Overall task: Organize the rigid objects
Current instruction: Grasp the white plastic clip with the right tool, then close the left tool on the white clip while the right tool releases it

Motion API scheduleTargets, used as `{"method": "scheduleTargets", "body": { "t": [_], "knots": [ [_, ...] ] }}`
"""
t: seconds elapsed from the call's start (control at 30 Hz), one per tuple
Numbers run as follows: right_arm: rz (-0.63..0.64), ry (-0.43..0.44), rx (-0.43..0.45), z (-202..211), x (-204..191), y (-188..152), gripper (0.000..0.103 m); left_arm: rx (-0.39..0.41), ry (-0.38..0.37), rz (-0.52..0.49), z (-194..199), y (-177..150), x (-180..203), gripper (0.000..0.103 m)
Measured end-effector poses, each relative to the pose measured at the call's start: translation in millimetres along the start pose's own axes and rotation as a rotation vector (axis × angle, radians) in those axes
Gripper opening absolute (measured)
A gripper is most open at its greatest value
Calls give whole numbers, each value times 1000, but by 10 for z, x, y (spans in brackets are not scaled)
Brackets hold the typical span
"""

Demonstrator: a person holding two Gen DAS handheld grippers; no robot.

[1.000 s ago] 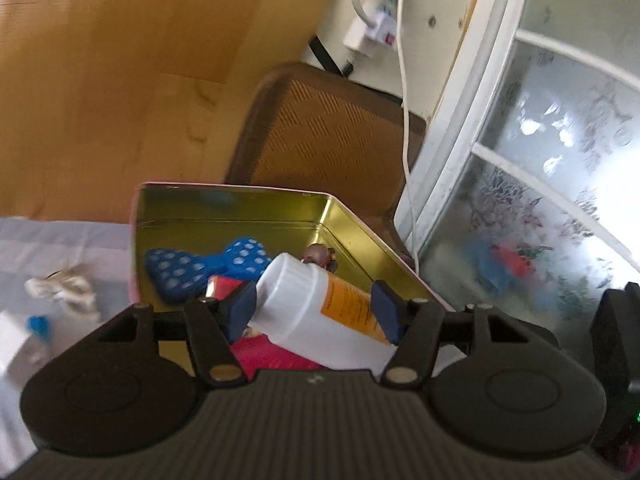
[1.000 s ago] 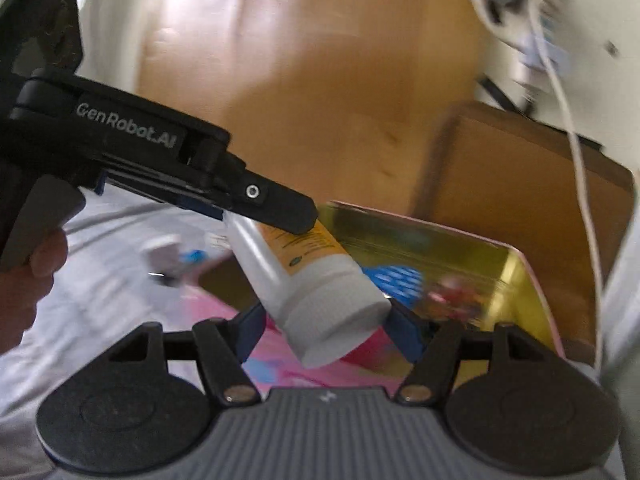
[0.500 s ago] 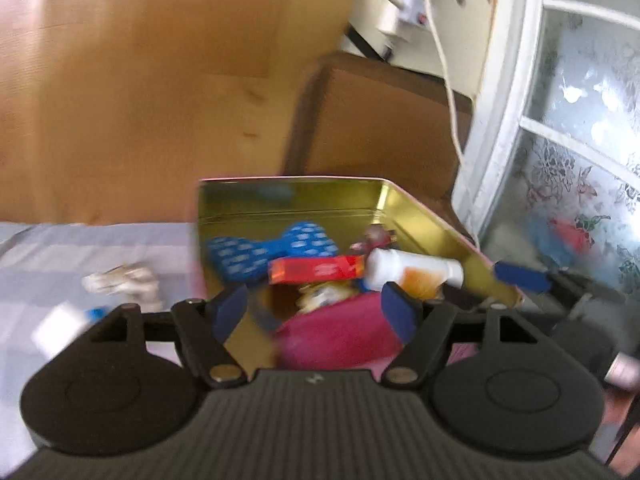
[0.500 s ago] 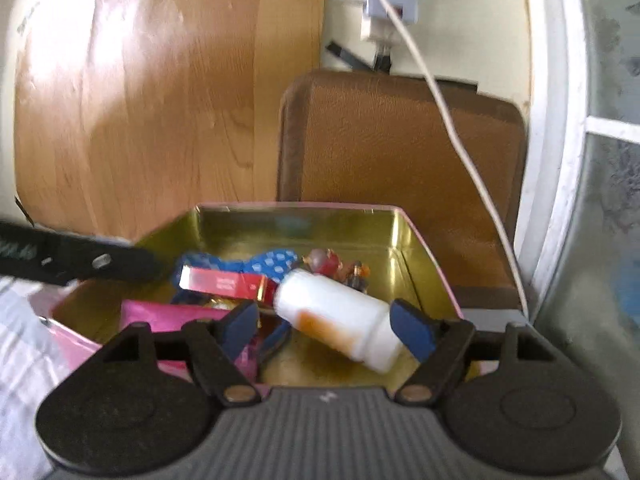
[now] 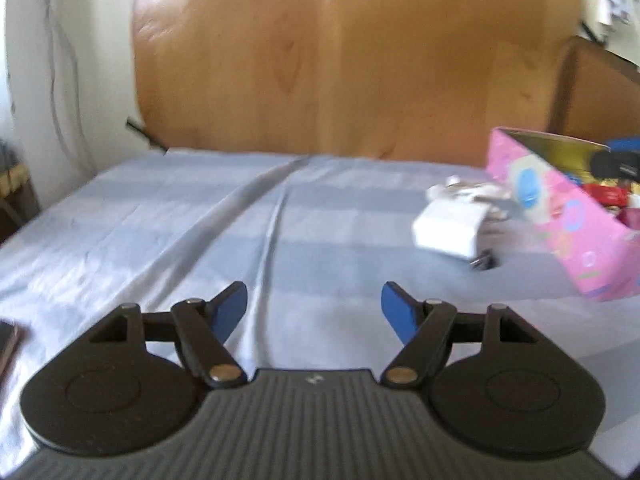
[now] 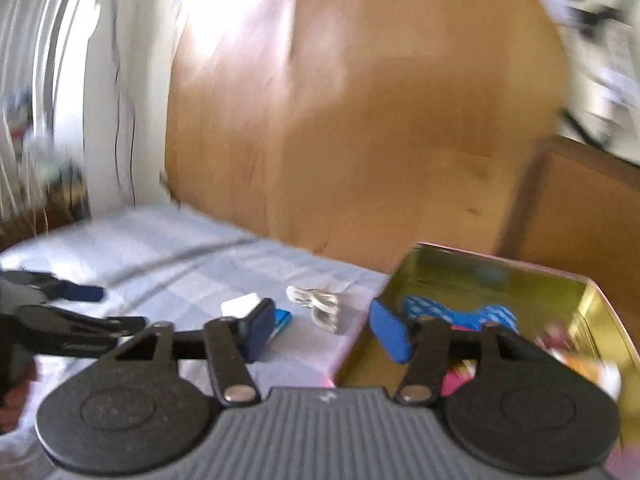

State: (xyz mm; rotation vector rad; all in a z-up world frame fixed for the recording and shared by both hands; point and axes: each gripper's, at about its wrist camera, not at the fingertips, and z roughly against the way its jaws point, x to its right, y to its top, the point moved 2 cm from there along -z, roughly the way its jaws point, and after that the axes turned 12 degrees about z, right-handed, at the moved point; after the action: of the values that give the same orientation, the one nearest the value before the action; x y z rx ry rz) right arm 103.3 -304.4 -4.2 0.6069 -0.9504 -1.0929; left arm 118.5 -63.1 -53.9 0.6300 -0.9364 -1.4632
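Observation:
A pink tin box (image 5: pixel 568 216) with a gold inside (image 6: pixel 460 280) stands on the bed at the right. It holds a blue dotted bow (image 6: pixel 456 312), a white bottle (image 6: pixel 600 372) and red and pink items. A white plug adapter (image 5: pixel 452 228) and a clear hair clip (image 6: pixel 320 304) lie on the sheet left of the box. My left gripper (image 5: pixel 314 312) is open and empty over the sheet. My right gripper (image 6: pixel 320 332) is open and empty at the box's near left corner. The left gripper also shows in the right wrist view (image 6: pixel 72 316).
The striped blue-grey sheet (image 5: pixel 200 220) covers the bed. A wooden headboard (image 5: pixel 340 60) stands behind it. A brown chair (image 6: pixel 580 208) is at the far right. A dark object (image 5: pixel 8 344) lies at the left edge.
The white bottle left my left gripper, passed to the right one and now lies in the box. Both grippers opened and swung left, away from the box.

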Motion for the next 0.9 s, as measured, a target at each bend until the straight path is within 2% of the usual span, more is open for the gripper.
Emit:
{"method": "scheduleTargets", "body": {
  "t": [0.07, 0.13, 0.2, 0.27, 0.37, 0.4, 0.43, 0.47, 0.57, 0.63, 0.7, 0.77, 0.83, 0.9],
  "knots": [
    [98, -24, -107, -418, -126, 176, 39, -16, -3, 25, -66, -56, -78, 75],
    [130, 1, -221, -844, -175, 305, 36, -46, -32, 60, -104, -51, -131, 74],
    [146, 53, -314, -1155, -231, 376, 36, -19, -58, 97, -112, -19, -136, 75],
    [149, 84, -395, -1418, -266, 422, 36, -30, -85, 147, -146, -5, -205, 75],
    [201, 60, -474, -1688, -335, 461, 37, -33, -112, 208, -180, 0, -254, 75],
    [209, 55, -490, -1780, -316, 465, 41, -32, -120, 222, -188, 2, -271, 75],
    [206, 67, -503, -1844, -304, 463, 36, -31, -126, 231, -191, 1, -275, 75],
    [207, 72, -519, -1883, -319, 445, 35, -30, -130, 236, -195, -1, -271, 75],
    [214, 57, -487, -1817, -350, 420, 32, -24, -140, 240, -164, -24, -273, 75],
    [181, 55, -411, -1681, -303, 490, 28, -13, -148, 246, -129, -43, -294, 75],
    [143, 60, -307, -1371, -313, 591, 28, -3, -166, 259, -114, -41, -333, 75],
    [120, 117, -222, -969, -378, 604, 28, 7, -197, 282, -78, -36, -389, 75],
    [143, 175, -160, -528, -503, 498, 28, -4, -247, 303, -15, -51, -423, 75],
    [188, 225, -138, -160, -669, 270, 29, -44, -322, 334, 76, -109, -422, 73]
  ]
}}
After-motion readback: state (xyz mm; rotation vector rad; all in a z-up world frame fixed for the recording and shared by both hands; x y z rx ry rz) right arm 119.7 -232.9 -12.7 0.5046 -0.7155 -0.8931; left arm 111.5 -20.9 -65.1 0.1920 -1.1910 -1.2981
